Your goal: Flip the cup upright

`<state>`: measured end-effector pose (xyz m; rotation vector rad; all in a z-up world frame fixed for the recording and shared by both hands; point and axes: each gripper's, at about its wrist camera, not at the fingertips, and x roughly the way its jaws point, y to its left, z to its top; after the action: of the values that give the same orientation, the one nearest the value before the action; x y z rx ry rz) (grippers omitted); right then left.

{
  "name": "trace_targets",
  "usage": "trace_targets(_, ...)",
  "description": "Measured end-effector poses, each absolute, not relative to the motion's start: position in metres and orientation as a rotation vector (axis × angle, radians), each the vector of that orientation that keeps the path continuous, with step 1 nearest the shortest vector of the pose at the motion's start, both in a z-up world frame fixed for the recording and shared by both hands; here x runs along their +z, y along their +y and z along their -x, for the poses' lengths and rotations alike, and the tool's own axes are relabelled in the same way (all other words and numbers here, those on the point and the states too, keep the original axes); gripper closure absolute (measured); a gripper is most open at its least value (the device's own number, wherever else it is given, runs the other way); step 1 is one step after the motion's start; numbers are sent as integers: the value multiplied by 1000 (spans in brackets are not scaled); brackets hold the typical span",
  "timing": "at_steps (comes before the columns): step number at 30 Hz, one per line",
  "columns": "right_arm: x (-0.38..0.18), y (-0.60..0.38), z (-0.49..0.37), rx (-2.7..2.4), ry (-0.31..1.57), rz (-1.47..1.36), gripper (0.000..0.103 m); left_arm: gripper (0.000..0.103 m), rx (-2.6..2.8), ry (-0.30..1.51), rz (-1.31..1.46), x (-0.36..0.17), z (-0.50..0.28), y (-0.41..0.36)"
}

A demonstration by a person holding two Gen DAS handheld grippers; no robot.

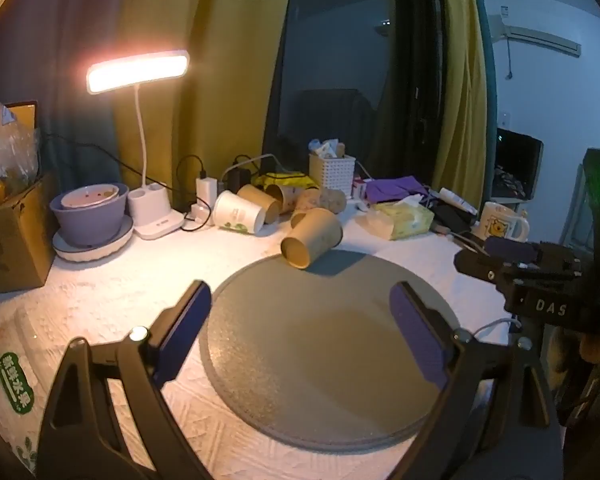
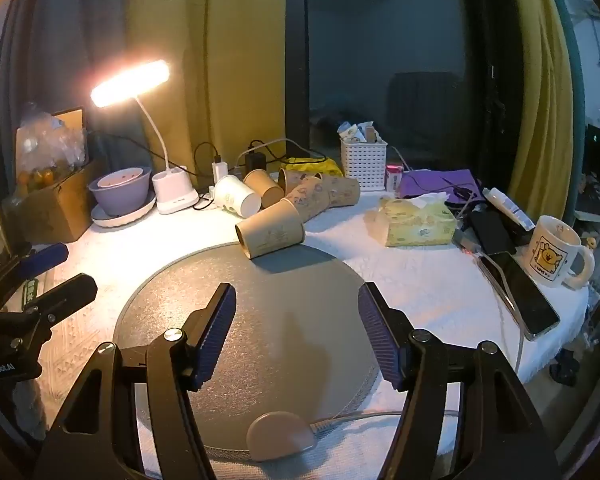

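Right wrist view: our right gripper [image 2: 296, 332] and left gripper [image 1: 300, 334] gape wide, empty. The tan paper cup [image 2: 270, 234] lies sideways on the round grey mat's [image 2: 220, 320] far edge (thin-walled, we judge); a clumsy pinch could crush or roll it.

The cup [image 1: 311, 239] [image 2: 271, 234] I am to flip is lying on its side. It is a plain brown paper cup, tapered, and nothing is showing inside it. Its wide open mouth is pointing toward the far pile of cups; its narrow base is pointing toward me and to my left. The base end is resting on the far edge of the grey round mat [image 1: 320, 344] [image 2: 260, 320], the rest on the white cloth.
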<state>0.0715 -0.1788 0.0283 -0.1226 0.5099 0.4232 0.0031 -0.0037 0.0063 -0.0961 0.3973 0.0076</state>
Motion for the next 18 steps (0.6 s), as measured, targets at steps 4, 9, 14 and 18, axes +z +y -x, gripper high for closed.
trace_targets(4, 28, -179, -72, 425, 519, 111, 36, 11, 9, 394, 97, 5, -2, -3)
trace_targets(9, 27, -180, -71, 425, 517, 114, 36, 11, 9, 394, 95, 5, -4, -4)
trace_targets(14, 28, -180, -71, 426, 520, 118, 36, 11, 10, 394, 92, 6, -5, -6)
trace_targets(18, 28, -180, -71, 426, 519, 118, 36, 11, 9, 395, 90, 7, -5, -5)
